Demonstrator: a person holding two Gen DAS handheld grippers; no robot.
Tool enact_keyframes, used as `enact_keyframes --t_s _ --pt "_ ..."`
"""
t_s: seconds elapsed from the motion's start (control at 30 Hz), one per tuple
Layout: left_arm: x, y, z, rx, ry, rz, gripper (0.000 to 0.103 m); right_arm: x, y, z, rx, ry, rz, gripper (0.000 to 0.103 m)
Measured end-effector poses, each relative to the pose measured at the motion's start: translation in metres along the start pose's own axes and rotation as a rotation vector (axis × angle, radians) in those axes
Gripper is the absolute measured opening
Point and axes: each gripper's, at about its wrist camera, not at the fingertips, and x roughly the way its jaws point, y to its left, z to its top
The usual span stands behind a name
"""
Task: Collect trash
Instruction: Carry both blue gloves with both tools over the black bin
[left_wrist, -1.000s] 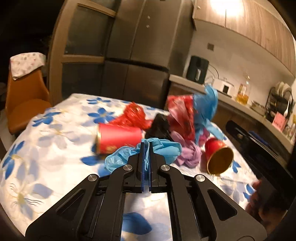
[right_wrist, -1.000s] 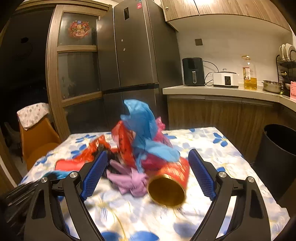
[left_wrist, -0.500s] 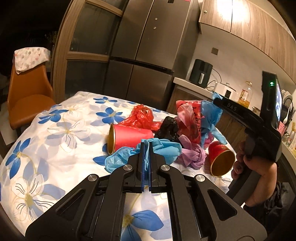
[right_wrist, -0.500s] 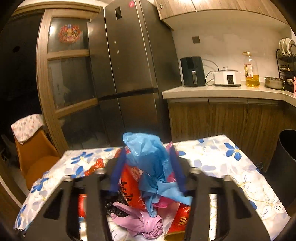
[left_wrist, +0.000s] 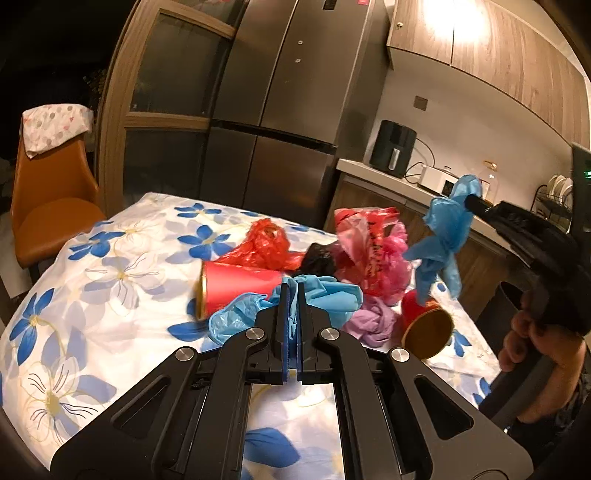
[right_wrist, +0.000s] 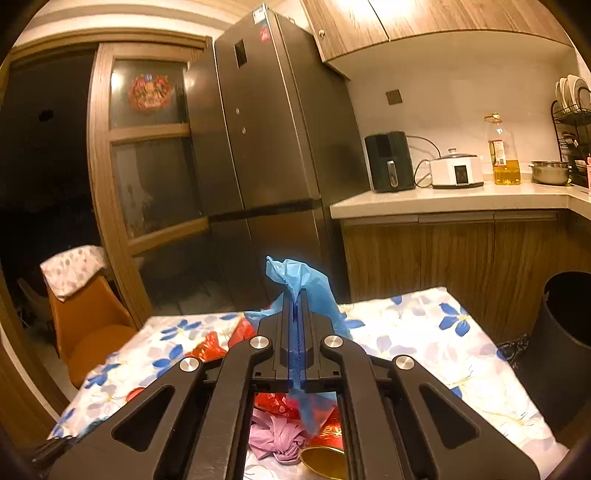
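My left gripper (left_wrist: 292, 291) is shut on a blue glove (left_wrist: 325, 299) that lies on the flowered tablecloth (left_wrist: 110, 280). My right gripper (right_wrist: 297, 295) is shut on a second blue glove (right_wrist: 299, 277) and holds it lifted above the pile; it also shows in the left wrist view (left_wrist: 443, 240). On the table lie a red paper cup (left_wrist: 236, 286) on its side, a second red cup with gold inside (left_wrist: 428, 328), red plastic bags (left_wrist: 369, 247), a black bag (left_wrist: 317, 256) and a crumpled purple glove (left_wrist: 373, 321).
A black trash bin (right_wrist: 565, 339) stands on the floor right of the table. An orange chair (left_wrist: 48, 206) stands at the left. A fridge (left_wrist: 280, 122) and a counter with appliances (right_wrist: 443, 195) are behind.
My right gripper has closed on the blue glove and lifted it up off the pile. My left gripper stays shut on its blue glove.
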Motion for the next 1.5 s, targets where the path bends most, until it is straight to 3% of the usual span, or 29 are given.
enact_keyframes --t_s 0.33,0.7,1.5 --pt "-0.008 -0.041 0.003 0.042 -0.017 -0.038 0.001 -0.05 -0.03 0.019 -0.006 -0.059 0.005 0.003" --pt "-0.002 -0.108 0.0 0.12 -0.002 -0.134 0.001 -0.087 -0.077 0.008 -0.021 -0.036 -0.065 0.003" --pt "0.036 -0.295 0.002 0.293 0.001 -0.381 0.001 -0.147 -0.209 0.023 0.032 -0.091 -0.355 0.002"
